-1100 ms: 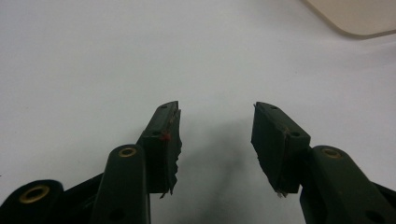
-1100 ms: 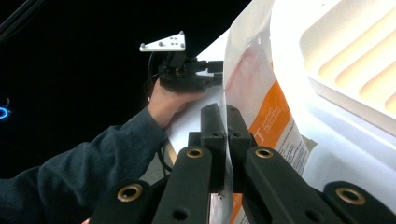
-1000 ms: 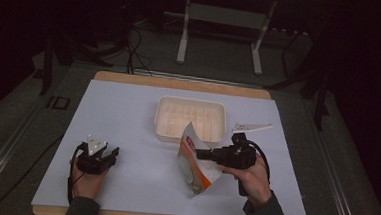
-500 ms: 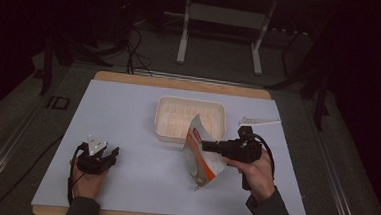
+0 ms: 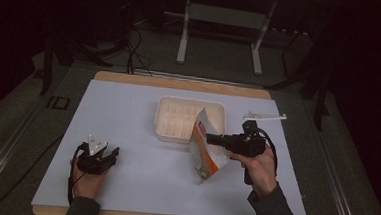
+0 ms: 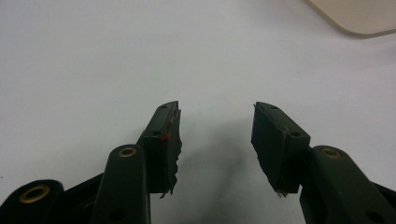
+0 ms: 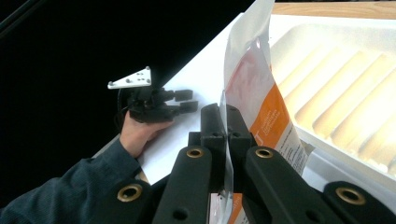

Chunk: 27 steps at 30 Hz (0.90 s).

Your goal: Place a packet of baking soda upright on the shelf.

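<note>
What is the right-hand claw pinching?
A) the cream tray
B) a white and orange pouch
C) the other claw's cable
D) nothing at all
B: the right claw is shut on the edge of the white and orange pouch, which hangs beside the cream tray.

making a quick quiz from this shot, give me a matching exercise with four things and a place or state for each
Things:
1. left gripper
2. right gripper
3. pouch
4. tray

States:
a. pinched upright by its edge
b. jaws apart over bare white surface
c. cream, ridged, lying on the white mat
d. jaws clamped together on thin film

Pairs: 1-b, 2-d, 3-a, 4-c
</note>
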Each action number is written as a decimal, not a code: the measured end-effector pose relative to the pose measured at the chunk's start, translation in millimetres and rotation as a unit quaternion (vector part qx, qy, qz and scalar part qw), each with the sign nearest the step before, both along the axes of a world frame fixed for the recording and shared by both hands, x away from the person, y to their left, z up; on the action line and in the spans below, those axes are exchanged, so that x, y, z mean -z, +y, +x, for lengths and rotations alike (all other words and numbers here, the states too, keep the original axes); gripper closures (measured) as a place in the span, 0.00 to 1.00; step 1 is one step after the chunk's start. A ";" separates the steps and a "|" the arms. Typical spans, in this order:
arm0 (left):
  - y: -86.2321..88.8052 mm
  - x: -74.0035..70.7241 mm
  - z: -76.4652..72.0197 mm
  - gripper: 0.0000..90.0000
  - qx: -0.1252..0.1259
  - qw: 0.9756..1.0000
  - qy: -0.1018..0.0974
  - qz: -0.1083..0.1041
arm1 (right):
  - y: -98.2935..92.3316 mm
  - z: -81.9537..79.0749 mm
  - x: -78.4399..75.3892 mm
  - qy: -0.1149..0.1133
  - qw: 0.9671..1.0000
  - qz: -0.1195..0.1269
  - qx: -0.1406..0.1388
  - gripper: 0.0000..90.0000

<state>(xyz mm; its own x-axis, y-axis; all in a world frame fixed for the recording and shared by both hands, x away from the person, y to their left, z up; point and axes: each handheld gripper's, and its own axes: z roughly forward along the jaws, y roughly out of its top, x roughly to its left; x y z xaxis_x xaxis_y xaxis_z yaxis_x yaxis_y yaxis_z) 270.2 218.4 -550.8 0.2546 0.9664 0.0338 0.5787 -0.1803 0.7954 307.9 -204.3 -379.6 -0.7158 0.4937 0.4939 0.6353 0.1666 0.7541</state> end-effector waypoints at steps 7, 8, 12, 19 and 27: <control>-0.4 0.0 0.0 0.57 0.000 1.000 0.000 0.002 | -2.0 5.5 0.2 0.002 1.000 0.005 0.015 1.00; -0.3 0.0 0.0 0.57 0.001 1.000 0.001 0.002 | -2.2 6.0 -0.3 0.004 1.000 0.007 0.018 1.00; 0.0 0.0 -0.1 0.57 -0.001 1.000 0.000 0.000 | -3.3 8.7 -1.5 0.004 1.000 0.010 0.025 1.00; -0.1 0.0 0.1 0.57 0.001 1.000 0.001 0.001 | -5.0 14.6 -4.0 0.003 0.999 0.013 0.037 1.00; 0.1 0.0 0.2 0.57 0.000 1.000 0.001 -0.001 | -6.3 13.5 -7.9 0.000 0.999 0.021 0.038 1.00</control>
<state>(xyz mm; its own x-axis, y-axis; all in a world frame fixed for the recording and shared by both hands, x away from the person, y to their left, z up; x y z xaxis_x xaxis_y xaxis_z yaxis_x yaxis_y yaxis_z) 270.3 218.5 -550.8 0.2550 0.9665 0.0306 0.5804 -0.1783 0.7945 321.4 -210.6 -371.7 -0.6769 0.5260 0.5149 0.6445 0.0858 0.7597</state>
